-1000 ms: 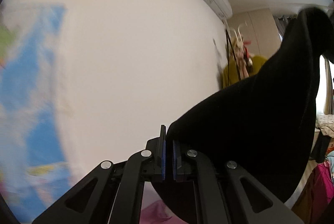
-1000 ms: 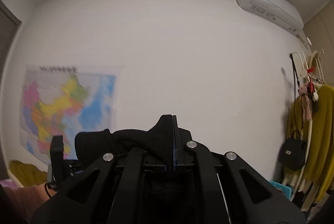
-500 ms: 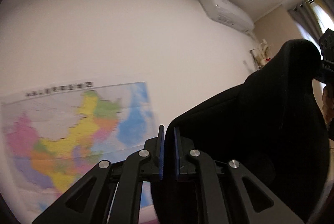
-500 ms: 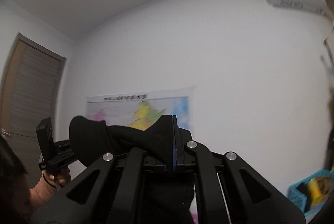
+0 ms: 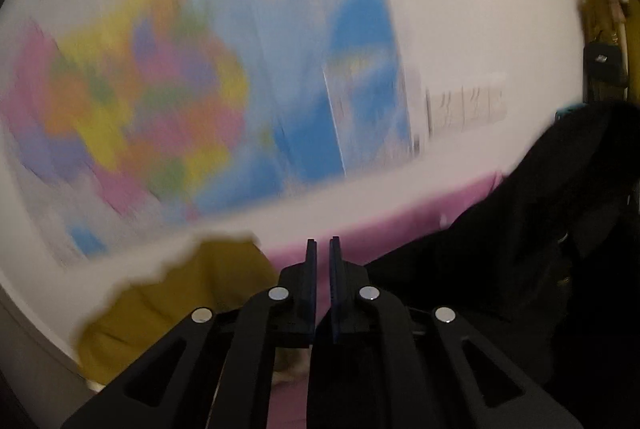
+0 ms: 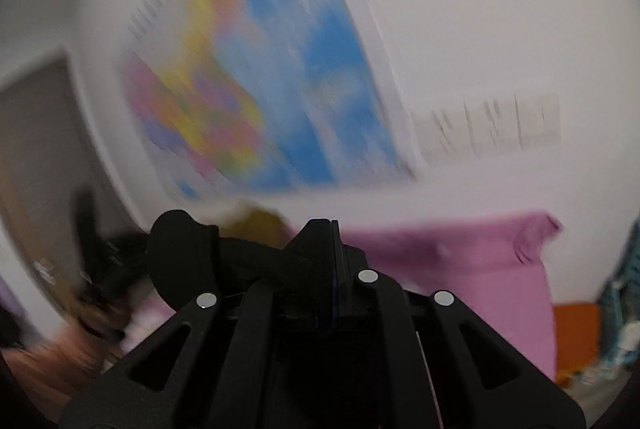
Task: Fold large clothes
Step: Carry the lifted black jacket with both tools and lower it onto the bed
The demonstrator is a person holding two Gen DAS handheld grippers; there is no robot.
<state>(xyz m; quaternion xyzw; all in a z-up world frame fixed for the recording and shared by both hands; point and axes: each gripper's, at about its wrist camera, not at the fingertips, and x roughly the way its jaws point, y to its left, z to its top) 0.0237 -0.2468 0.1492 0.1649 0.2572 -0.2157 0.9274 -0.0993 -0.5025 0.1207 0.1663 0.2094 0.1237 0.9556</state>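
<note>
Left wrist view: blurred map fills the upper left of the frame on a white wall. Black garment covers the lower right, running from the right edge down behind the left gripper; pink sheet lies mid-frame, yellow cloth at lower left. Left jaws stand nearly together, apparently clamped on a garment edge below the tips. Right wrist view: right gripper at bottom centre, jaws together, clamped on the garment, which bunches to the lower left.
</note>
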